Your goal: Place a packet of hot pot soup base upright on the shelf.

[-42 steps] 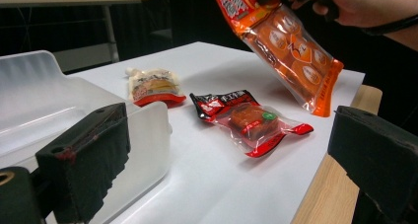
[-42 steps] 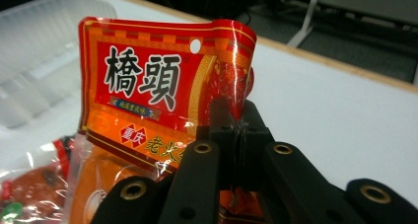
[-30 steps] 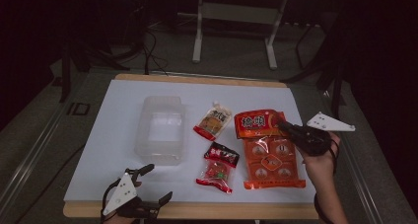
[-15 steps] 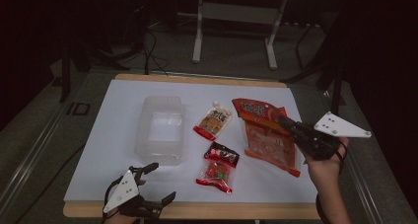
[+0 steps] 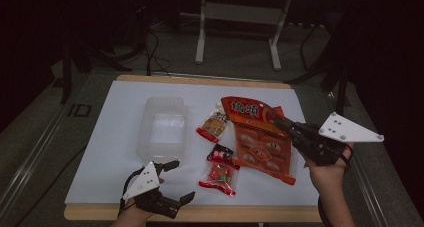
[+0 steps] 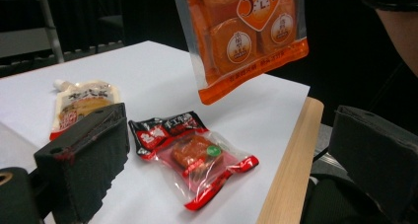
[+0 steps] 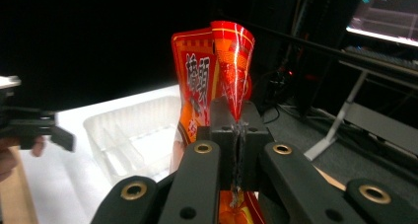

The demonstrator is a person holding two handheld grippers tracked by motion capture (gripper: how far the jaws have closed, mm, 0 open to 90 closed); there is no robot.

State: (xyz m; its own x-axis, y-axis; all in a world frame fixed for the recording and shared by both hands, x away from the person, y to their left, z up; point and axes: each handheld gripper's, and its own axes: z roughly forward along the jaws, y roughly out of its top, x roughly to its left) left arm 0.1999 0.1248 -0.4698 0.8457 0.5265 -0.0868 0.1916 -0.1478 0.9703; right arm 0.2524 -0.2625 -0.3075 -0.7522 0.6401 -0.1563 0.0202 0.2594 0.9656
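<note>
My right gripper (image 5: pixel 280 123) is shut on the top edge of a large orange snack bag (image 5: pixel 260 142), which hangs tilted above the right half of the table. In the right gripper view the pinched, folded bag top (image 7: pixel 207 86) rises past the closed jaws of that gripper (image 7: pixel 235 123). The bag's lower end (image 6: pixel 241 41) hangs high in the left gripper view. My left gripper (image 5: pixel 181 180) is open near the table's front edge, holding nothing. A small red snack packet (image 5: pixel 220 169) (image 6: pixel 194 155) lies flat on the table ahead of its jaws.
A clear plastic tray (image 5: pixel 162 129) (image 7: pixel 133 130) sits left of centre on the white sheet (image 5: pixel 115 152). A small yellowish spouted pouch (image 5: pixel 214 126) (image 6: pixel 81 103) lies between tray and bag. The wooden table edge (image 6: pixel 288 174) runs along the front. Dark floor and stands lie beyond.
The right gripper has risen with the orange bag, which lay flat on the table and now hangs off it. The left gripper has lifted a little and shifted right.
</note>
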